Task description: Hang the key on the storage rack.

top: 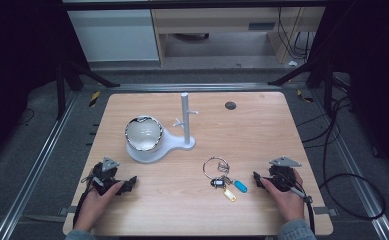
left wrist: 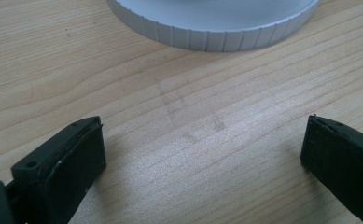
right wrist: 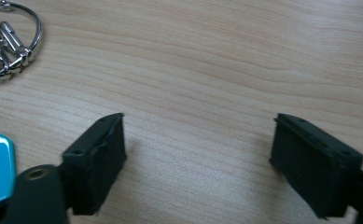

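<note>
Stand (top: 184, 131) and bowl (top: 143, 133) beyond keyring (top: 223, 177)

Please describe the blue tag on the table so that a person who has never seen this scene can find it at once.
Start at the white stand with its tall post, then come toward the person to the metal key ring. Below it lie three small tags close together. The blue tag is the one nearest the right gripper; its neighbours are black and yellow.

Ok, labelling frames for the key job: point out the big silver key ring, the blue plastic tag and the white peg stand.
big silver key ring (top: 214, 165), high view, wire loop
blue plastic tag (top: 240, 186), high view, middle
white peg stand (top: 185, 117), high view, post
</note>
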### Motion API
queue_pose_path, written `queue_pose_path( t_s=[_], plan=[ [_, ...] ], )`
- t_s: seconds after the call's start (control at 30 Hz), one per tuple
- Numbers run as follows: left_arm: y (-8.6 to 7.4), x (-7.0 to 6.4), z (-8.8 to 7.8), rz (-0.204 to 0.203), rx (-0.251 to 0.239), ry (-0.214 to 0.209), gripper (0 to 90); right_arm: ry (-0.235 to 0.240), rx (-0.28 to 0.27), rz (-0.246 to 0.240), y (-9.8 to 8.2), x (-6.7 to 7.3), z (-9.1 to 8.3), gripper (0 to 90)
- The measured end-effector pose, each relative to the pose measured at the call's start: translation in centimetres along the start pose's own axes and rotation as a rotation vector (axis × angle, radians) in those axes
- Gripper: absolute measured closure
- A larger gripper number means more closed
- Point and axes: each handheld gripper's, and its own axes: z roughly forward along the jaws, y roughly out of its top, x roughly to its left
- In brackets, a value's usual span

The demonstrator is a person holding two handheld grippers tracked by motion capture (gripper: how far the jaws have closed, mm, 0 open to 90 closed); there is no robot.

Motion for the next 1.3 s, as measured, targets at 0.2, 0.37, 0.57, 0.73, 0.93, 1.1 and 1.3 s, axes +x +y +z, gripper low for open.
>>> queue_pose_path(
  t_s=[0.2, 0.37, 0.57, 0.73, 0.93, 1.1, 1.3],
  plan=[
    [0.0, 0.0, 0.0, 0.0, 0.001, 0.002, 0.0, 0.045, 0.027, -0.04, 0.8, 0.4, -0.7, 32.7],
    [0.0, 0.0, 0.0, -0.001, 0.001, 0.003, 0.0, 0.071, 0.045, -0.074, 1.8, 0.5, -1.6, 40.6],
    [0.0, 0.0, 0.0, -0.002, 0.001, 0.003, 0.0, 0.112, 0.086, -0.113, 3.5, 0.7, -2.4, 50.2],
    [0.0, 0.0, 0.0, -0.002, 0.001, 0.002, 0.0, 0.15, 0.119, -0.145, 4.7, 1.0, -2.4, 54.9],
    [0.0, 0.0, 0.0, -0.002, 0.001, 0.002, 0.0, 0.188, 0.162, -0.225, 6.0, 2.1, -2.3, 62.6],
    [0.0, 0.0, 0.0, -0.002, 0.001, 0.002, 0.0, 0.21, 0.182, -0.257, 6.4, 2.8, -2.4, 68.8],
    [0.0, 0.0, 0.0, -0.002, 0.001, 0.002, 0.0, 0.253, 0.253, -0.303, 6.8, 4.2, -2.1, 76.8]
  ],
)
